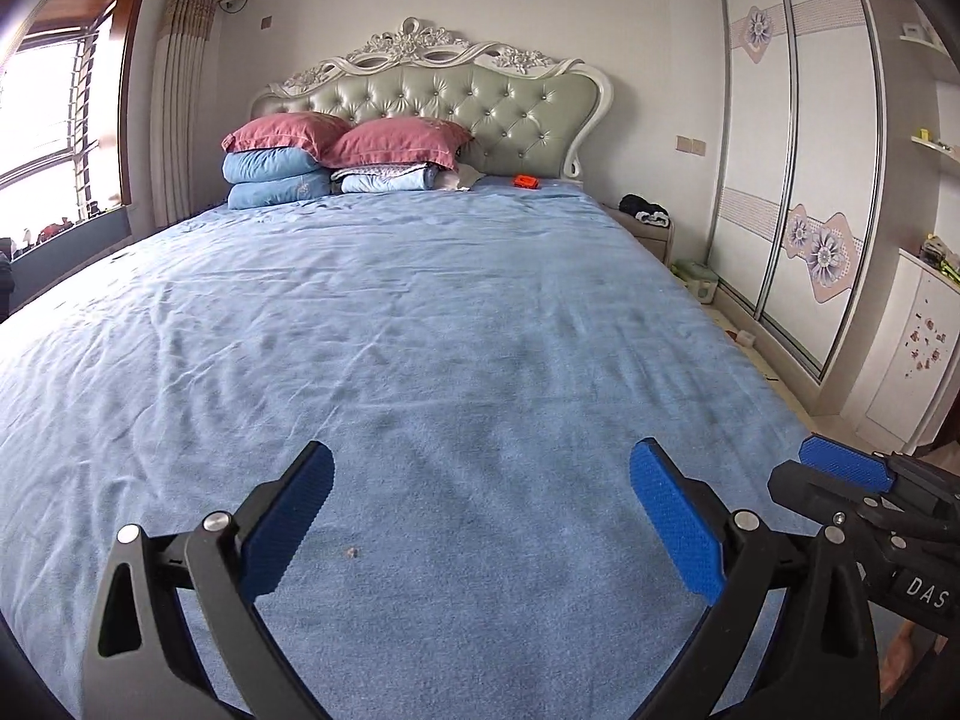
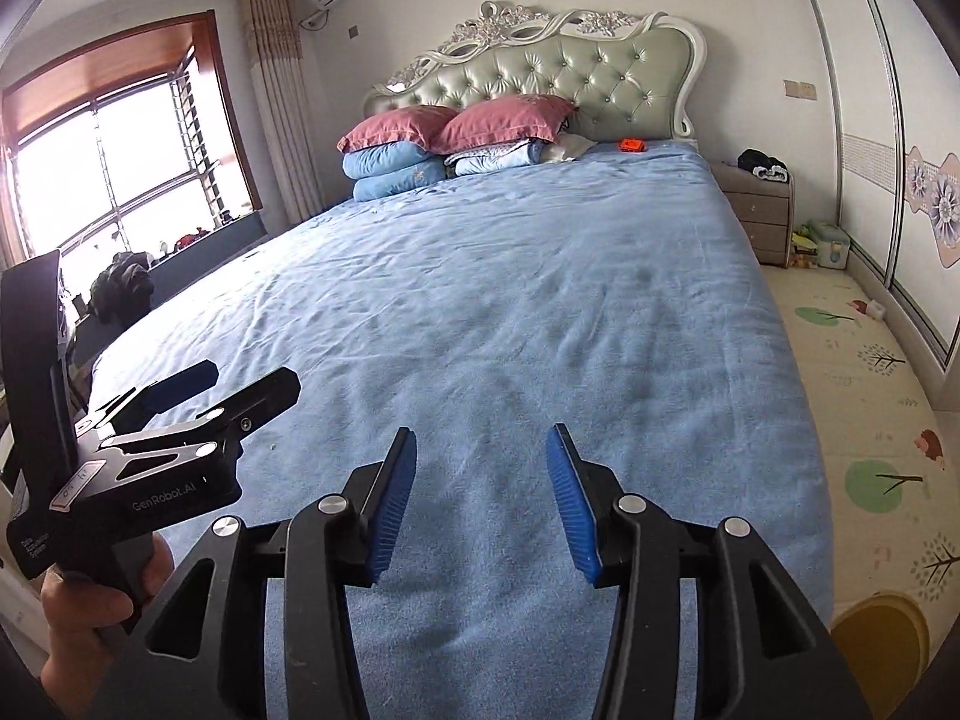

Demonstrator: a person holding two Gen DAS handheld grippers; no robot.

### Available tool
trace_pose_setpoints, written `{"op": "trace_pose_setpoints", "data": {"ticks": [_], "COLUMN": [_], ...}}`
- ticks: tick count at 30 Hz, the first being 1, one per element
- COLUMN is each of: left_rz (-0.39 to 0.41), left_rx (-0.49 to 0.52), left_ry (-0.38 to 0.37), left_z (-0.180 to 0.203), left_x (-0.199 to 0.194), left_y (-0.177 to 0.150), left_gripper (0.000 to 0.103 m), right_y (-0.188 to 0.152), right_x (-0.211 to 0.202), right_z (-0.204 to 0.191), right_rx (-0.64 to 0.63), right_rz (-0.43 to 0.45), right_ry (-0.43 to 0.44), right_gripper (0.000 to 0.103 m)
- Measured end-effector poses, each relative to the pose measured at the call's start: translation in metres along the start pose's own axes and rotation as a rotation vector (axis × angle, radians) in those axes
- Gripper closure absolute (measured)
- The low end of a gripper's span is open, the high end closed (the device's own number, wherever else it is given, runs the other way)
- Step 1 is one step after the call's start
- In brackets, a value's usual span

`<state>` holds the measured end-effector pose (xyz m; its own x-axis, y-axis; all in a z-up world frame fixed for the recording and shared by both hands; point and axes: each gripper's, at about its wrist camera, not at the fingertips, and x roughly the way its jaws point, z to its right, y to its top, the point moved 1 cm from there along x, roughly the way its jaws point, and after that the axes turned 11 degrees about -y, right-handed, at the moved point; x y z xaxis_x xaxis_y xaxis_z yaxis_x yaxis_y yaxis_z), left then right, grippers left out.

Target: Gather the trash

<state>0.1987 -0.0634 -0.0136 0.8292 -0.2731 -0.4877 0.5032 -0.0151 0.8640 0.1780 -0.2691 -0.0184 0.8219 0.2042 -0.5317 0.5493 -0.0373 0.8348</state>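
Note:
Both grippers hover over the foot of a bed with a blue sheet (image 1: 420,300). My left gripper (image 1: 483,456) is open wide with nothing between its blue pads. A small brownish speck (image 1: 350,552) lies on the sheet just below and between them. My right gripper (image 2: 482,438) is partly open and empty, with bare sheet (image 2: 510,276) under it. Each gripper shows at the edge of the other's view; the left gripper (image 2: 246,381) is held by a hand (image 2: 90,618). A small orange object (image 1: 526,181) (image 2: 631,145) lies far off by the headboard.
Pink pillows (image 1: 336,135) and folded blue quilts (image 1: 273,180) are stacked at the bed's head. To the right stand a nightstand (image 2: 759,210) and a sliding wardrobe (image 1: 792,150), above a patterned floor mat (image 2: 864,396). A window (image 2: 120,180) is on the left.

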Motion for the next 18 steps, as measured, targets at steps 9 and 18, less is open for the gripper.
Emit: {"op": "trace_pose_setpoints", "data": {"ticks": [9, 18], "left_rz": [0.032, 0.044], "left_rx": [-0.027, 0.009], "left_ry": [0.017, 0.039], "left_z": [-0.006, 0.002], "left_x": [-0.001, -0.003], "left_y": [-0.004, -0.008], "left_gripper": [0.004, 0.004], "right_y": [-0.005, -0.01], "right_x": [-0.005, -0.007], "right_z": [-0.002, -0.01], "right_rx": [-0.01, -0.054], "right_rz": [0.058, 0.086], "right_ry": [-0.02, -0.042], "right_gripper": [0.032, 0.022]}}
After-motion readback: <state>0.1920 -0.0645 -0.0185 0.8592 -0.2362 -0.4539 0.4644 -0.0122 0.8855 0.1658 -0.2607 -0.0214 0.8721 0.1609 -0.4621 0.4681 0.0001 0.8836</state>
